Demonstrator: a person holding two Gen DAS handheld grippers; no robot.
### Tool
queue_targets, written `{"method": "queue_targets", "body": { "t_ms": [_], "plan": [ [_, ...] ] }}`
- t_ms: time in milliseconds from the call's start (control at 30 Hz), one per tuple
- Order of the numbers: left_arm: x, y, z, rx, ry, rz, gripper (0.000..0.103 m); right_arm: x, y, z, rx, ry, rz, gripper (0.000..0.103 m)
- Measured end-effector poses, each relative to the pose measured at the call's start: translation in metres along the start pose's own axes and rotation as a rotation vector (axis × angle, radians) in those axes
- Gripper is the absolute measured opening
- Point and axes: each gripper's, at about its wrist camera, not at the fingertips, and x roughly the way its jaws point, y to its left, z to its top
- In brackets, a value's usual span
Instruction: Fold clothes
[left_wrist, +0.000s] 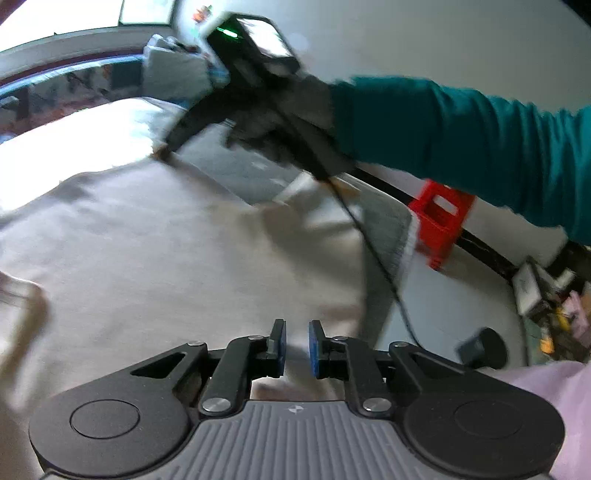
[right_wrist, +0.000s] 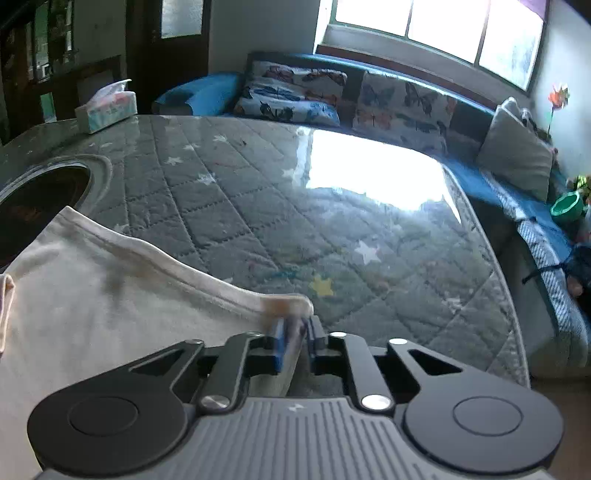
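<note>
Left gripper (left_wrist: 296, 347): I am holding it low over the cream garment (left_wrist: 155, 251), jaws parted with a narrow gap between the blue pads (left_wrist: 281, 347). Whether cloth is lying in that gap I cannot tell.
Cream garment: it is lying spread across the grey quilted mat (right_wrist: 295, 206), covering most of the left wrist view; in the right wrist view it is filling the lower left, its hemmed edge running diagonally down to the pinched corner.
Right gripper (right_wrist: 293, 334): I am clamping it on a corner of the garment's hem, a brownish stain sitting just beyond the fingertips. From the left wrist view the same tool (left_wrist: 177, 136) is showing blurred, tip down at the garment's far edge, with my teal sleeve (left_wrist: 461, 133) behind it.
Tissue box (right_wrist: 106, 108): sitting at the mat's far left edge, well apart from the garment.
Red stool (left_wrist: 439, 221): standing on the floor beyond the mat's right edge.
Butterfly cushions (right_wrist: 295, 92): leaning on the blue sofa beneath the window.
</note>
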Motion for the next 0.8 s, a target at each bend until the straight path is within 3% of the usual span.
{"method": "queue_targets", "body": {
  "t_ms": [100,167,300,333,400,600,700,767,800],
  "plan": [
    [-0.022,0.014,0.003,-0.018,-0.056,0.133,0.025,-0.018,0.000,0.001,0.005,-0.027,0.023,0.018],
    [-0.031,0.028,0.007,-0.036,-0.088,0.272,0.036,-0.029,0.002,0.001,0.003,-0.042,0.044,0.021],
    [-0.035,0.051,0.013,-0.047,-0.112,0.546,0.042,-0.053,0.019,-0.008,-0.036,-0.056,0.111,0.032],
    [-0.034,0.056,0.013,-0.045,-0.107,0.582,0.046,-0.058,0.025,-0.010,-0.051,-0.057,0.128,0.032],
    [-0.031,0.065,0.012,-0.043,-0.091,0.626,0.048,-0.068,0.036,-0.017,-0.078,-0.057,0.160,0.034],
    [-0.022,0.078,0.004,-0.063,-0.048,0.618,0.045,-0.090,0.072,-0.039,-0.131,-0.061,0.251,0.044],
    [-0.026,0.085,-0.001,-0.102,-0.062,0.601,0.029,-0.096,0.083,-0.050,-0.140,-0.061,0.268,0.045],
    [-0.033,0.087,-0.001,-0.133,-0.082,0.590,0.011,-0.097,0.087,-0.055,-0.140,-0.062,0.264,0.046],
    [-0.037,0.090,0.001,-0.161,-0.098,0.589,0.010,-0.097,0.088,-0.059,-0.128,-0.059,0.265,0.046]
  ]
}}
